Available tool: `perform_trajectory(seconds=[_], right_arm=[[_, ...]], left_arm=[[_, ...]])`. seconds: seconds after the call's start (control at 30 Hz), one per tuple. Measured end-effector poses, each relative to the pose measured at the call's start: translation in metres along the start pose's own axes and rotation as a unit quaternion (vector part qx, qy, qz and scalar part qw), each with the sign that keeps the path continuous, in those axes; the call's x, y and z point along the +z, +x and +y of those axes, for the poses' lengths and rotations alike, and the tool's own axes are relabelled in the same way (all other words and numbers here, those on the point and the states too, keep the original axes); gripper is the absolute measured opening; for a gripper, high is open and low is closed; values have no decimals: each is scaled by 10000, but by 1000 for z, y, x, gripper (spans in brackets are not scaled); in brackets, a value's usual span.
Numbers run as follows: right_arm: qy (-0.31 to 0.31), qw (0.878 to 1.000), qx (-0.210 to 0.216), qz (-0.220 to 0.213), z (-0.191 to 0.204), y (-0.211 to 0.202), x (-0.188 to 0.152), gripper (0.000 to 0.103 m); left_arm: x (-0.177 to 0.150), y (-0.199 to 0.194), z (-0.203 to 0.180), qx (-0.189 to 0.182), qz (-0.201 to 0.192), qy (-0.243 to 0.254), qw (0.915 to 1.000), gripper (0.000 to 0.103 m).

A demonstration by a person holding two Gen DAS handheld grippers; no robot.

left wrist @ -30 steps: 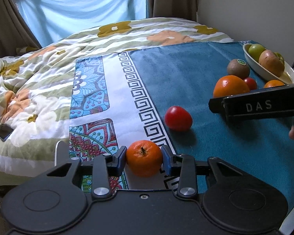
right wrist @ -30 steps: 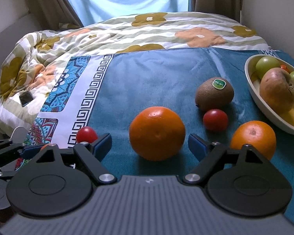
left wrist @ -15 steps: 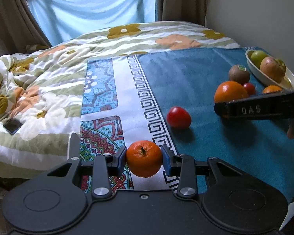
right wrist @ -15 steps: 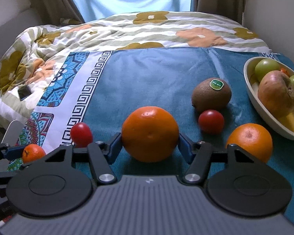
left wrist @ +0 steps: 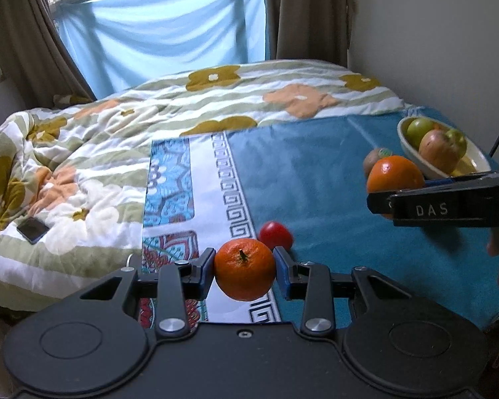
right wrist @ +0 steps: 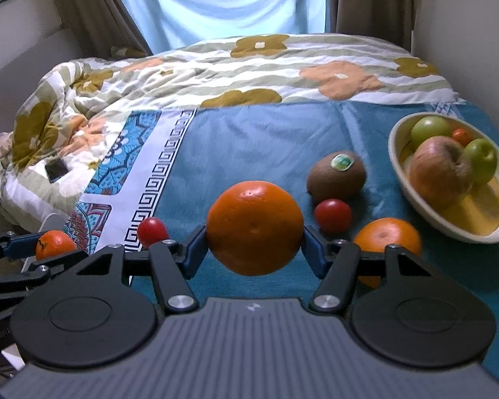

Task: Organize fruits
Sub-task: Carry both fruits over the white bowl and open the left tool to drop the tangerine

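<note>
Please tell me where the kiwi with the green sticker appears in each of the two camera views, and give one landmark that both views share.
Left wrist view: the kiwi is at the far right, mostly hidden behind the large orange.
Right wrist view: the kiwi is right of centre, beyond a small red fruit.
Shared landmark: the cream bowl of fruit, right of the kiwi in both.

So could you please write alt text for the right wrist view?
The right gripper clamps a large orange above a blue cloth. Behind it lie a kiwi, a tomato and a fruit bowl.
</note>
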State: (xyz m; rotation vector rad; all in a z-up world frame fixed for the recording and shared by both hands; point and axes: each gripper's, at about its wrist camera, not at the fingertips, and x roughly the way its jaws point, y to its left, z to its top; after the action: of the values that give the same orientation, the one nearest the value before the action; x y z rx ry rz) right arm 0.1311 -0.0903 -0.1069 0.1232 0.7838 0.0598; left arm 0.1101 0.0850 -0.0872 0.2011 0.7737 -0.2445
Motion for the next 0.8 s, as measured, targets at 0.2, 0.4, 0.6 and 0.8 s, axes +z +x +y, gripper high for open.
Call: perform_trajectory(seconds=[0.2,0.4,0.6,0.8], right_arm=[[43,9999,-9,-103,-22,-30,6,76],[117,9998,-71,-173,-56,-58,11,76],[155,9994,-180,-244,-101,-80,17,76],[249,9989,-267,-294,-151,-93,24,76]], left_arm=[[15,-20,-21,-26,-154,15,9999,41],[34,-35,-54,-106,-317,56,9994,41],[49,-39,-93,-212,-403,177,9988,41],[63,-32,-139,-341,-386,341,9981,41]])
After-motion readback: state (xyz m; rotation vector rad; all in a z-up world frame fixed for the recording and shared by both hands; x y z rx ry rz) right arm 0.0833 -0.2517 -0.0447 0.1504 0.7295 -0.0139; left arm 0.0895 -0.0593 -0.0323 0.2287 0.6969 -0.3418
